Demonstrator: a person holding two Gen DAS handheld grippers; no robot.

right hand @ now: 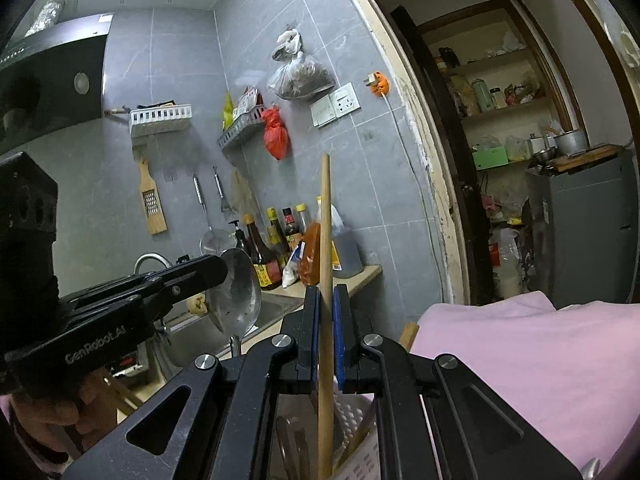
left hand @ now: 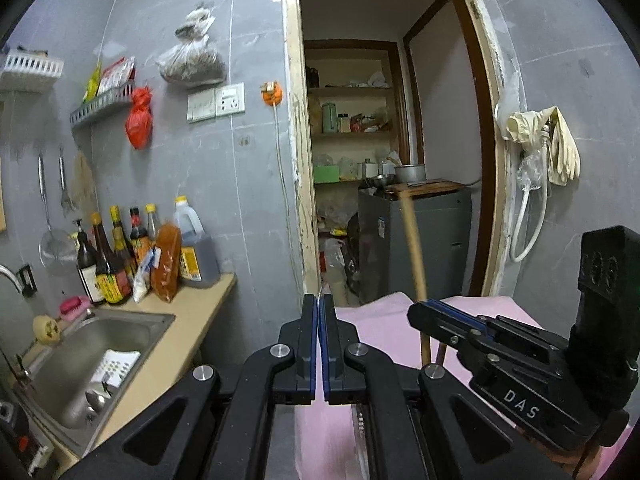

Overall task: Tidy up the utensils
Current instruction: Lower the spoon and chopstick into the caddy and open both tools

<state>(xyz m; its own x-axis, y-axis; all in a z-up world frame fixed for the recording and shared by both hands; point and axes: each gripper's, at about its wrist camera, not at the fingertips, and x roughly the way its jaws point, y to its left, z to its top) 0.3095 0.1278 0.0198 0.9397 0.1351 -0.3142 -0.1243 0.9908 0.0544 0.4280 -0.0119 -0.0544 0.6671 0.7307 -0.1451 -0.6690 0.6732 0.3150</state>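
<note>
Both grippers are matte black with blue finger pads (left hand: 313,344) and silver screws (white lettering "DAS", "GenRobot.AI").

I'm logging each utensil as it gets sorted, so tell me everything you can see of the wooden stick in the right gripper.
The wooden stick is a long, slender, round rod of pale tan wood, plain and unmarked. It stands nearly upright, clamped between the blue pads of the right gripper. Its blunt top rises well above the fingers, and its lower part runs down into a utensil holder below, where its end is hidden. From the left wrist view it appears blurred.
</note>
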